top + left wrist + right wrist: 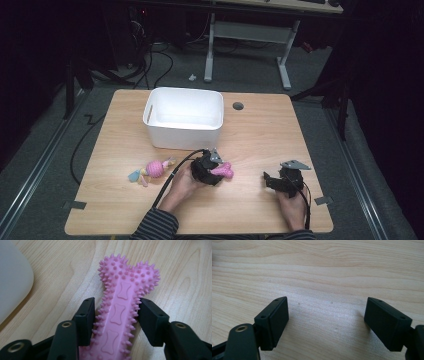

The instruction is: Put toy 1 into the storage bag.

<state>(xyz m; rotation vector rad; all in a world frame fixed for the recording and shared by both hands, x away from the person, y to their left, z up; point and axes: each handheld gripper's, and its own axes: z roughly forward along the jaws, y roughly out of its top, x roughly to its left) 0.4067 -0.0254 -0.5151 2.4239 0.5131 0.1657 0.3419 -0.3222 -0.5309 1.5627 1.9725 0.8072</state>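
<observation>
A pink spiky bone-shaped toy (225,170) lies on the wooden table (260,135), just in front of the white bin. My left gripper (216,171) is around its shaft. In the left gripper view the toy (127,277) runs up between the two black jaws of the left gripper (117,305). Both pads touch the spikes on its sides, and its knobbed end sticks out past them. My right gripper (268,180) rests low over bare table at the front right. In the right gripper view the right gripper (325,307) has its jaws wide apart with nothing between them.
A white plastic bin (184,131) stands at the back middle of the table; its corner (12,277) shows in the left gripper view. A pink ball toy with coloured bits (152,169) lies to the left of my left hand. A cable hole (238,106) sits right of the bin.
</observation>
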